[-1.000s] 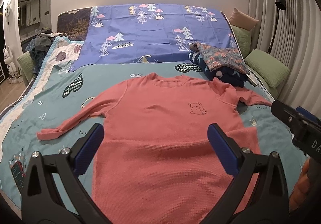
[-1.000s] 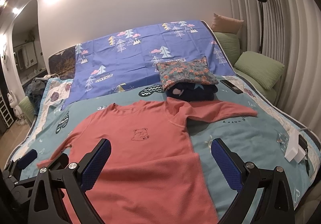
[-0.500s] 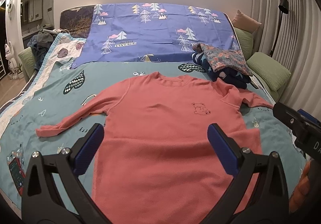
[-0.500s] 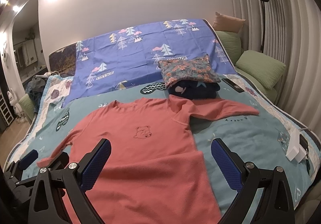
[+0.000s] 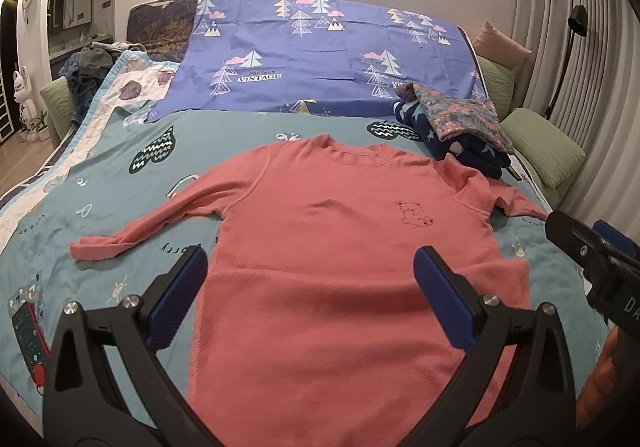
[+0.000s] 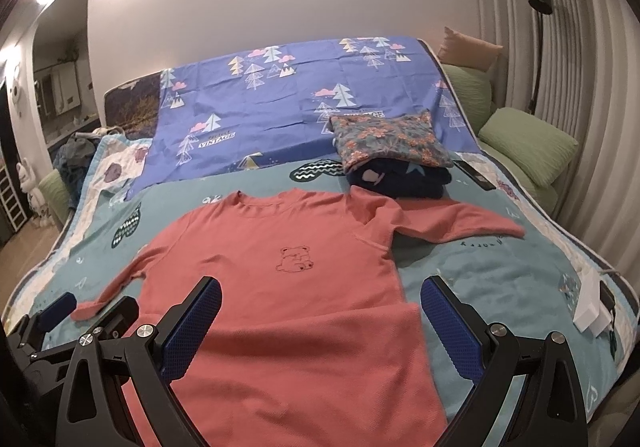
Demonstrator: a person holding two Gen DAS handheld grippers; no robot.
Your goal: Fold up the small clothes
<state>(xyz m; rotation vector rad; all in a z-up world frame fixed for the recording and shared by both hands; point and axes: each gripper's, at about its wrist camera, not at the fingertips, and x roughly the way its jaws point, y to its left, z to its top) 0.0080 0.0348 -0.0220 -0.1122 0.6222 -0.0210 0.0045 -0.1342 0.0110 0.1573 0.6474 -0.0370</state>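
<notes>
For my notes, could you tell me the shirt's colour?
Coral pink shirt, clearest in the right wrist view.

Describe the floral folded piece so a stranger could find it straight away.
Start at the bed with the teal patterned quilt, where a coral long-sleeved shirt lies spread flat. Just beyond the shirt's sleeve on the lamp side sits a small stack of folded clothes. The floral piece tops that stack, grey-blue with orange flowers, over a dark navy garment.
</notes>
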